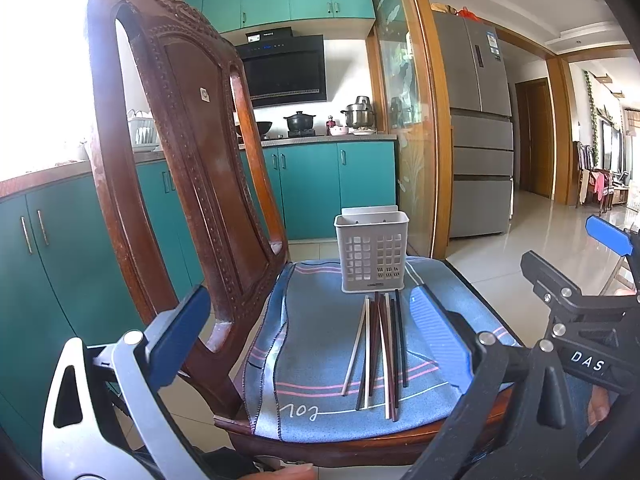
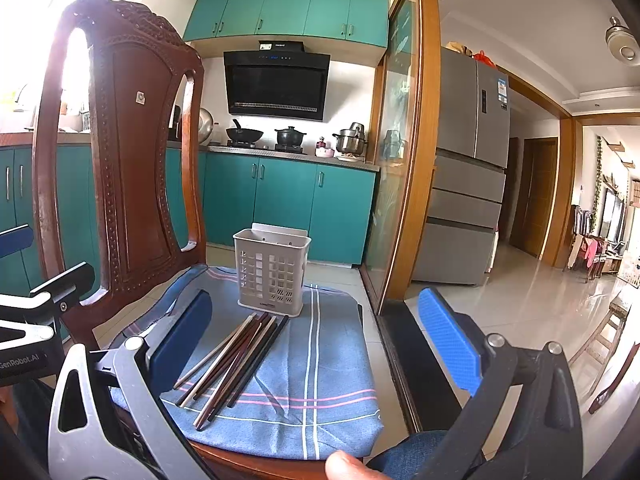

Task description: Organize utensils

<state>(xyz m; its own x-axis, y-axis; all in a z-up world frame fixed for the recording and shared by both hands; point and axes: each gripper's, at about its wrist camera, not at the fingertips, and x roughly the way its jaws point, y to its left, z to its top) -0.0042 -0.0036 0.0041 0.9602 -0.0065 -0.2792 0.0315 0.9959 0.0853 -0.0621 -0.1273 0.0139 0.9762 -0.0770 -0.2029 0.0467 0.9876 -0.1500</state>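
White plastic, pierced with a grid of square holes, makes up the utensil holder [image 1: 372,254] that stands upright toward the far side of a blue cloth [image 1: 320,360] with pink and white stripes. The cloth covers the seat of a carved dark wooden chair [image 1: 180,160]. Just in front of the holder lies a loose bundle of chopsticks [image 1: 380,352], some cream, some dark brown, some black. Their far tips nearly meet at the holder's base and their near ends fan apart. The left claw [image 1: 316,336] is spread wide and holds nothing, hovering over the near part of the seat. The right claw [image 2: 320,344] is likewise wide open and empty above the chopsticks.
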